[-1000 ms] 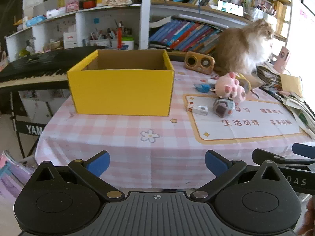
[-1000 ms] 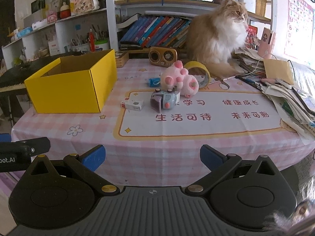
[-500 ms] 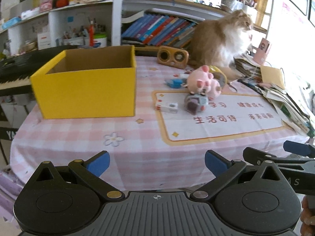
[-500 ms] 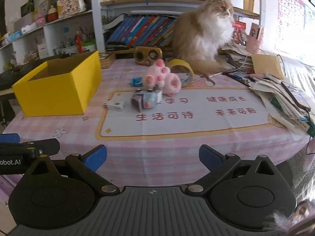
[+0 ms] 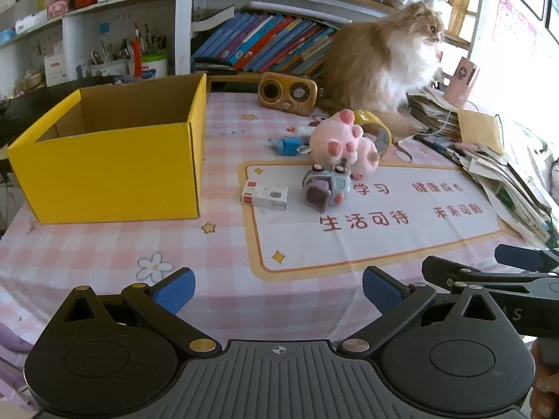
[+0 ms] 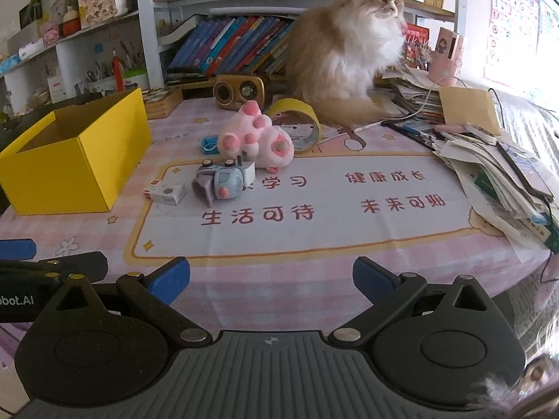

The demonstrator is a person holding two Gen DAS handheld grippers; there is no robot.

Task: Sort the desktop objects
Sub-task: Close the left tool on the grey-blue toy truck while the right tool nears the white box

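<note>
Left gripper (image 5: 278,288): jaws wide apart, holding nothing, above the table's near edge.
Right gripper (image 6: 271,281): jaws wide apart, empty; "bot.AI" shows on the gripper beside it.
Tablecloth (image 6: 314,237): red Chinese characters.
Small white box (image 5: 265,195): beside a grey toy (image 5: 326,185).
Pink plush (image 5: 344,143): just behind.
Yellow box (image 5: 111,155): open, far left.
Cat (image 6: 344,40): sits at back.

1. The tablecloth (image 6: 314,223) bears red characters "学习", "健康成长", "生活可待", "未来可期", and faint "DAY".
2. The left gripper (image 6: 21,300) body reads "bot.AI".
3. The wall alphabet poster (image 6: 503,17) shows letters.
</note>
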